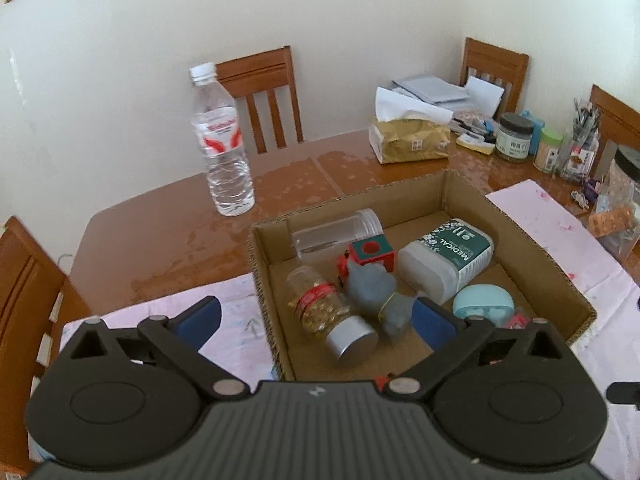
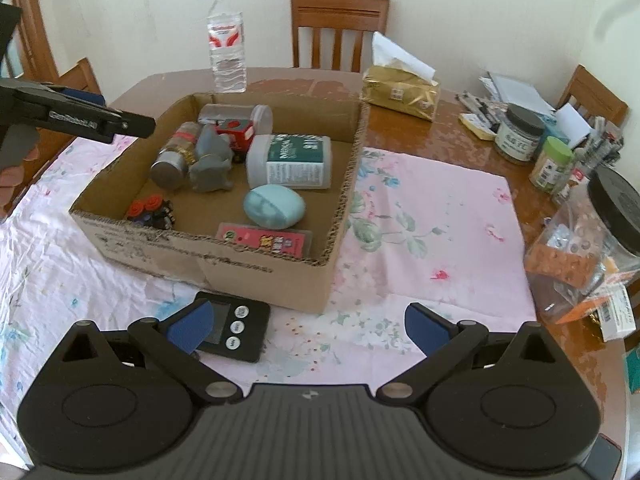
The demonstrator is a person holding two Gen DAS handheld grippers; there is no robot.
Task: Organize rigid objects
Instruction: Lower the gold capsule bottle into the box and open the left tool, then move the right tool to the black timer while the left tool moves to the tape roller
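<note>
On the left we see the left gripper [image 1: 316,322] with jaws spread wide and pinching nothing, poised over the cardboard box [image 2: 256,276] on the worktop [image 1: 168,224]. In the box lie a gold-capsule bottle [image 1: 328,312] on its side, a grey figurine [image 1: 370,290], a white medical bottle [image 1: 444,264] and a pale blue egg-shaped case [image 2: 274,206]. To the right, the right gripper [image 2: 308,326] also has its jaws spread, empty, above a black timer [image 2: 234,332] on the floral cloth [image 2: 432,232].

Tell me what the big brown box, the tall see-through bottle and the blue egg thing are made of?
The open brown box looks like matt corrugated cardboard: its cut rims show a wavy layer. The tall clear water bottle seems thin glossy plastic, ribbed, with a white screw cap. The pale blue egg-shaped case is probably smooth plastic with a soft sheen, though that look leaves it open.
</note>
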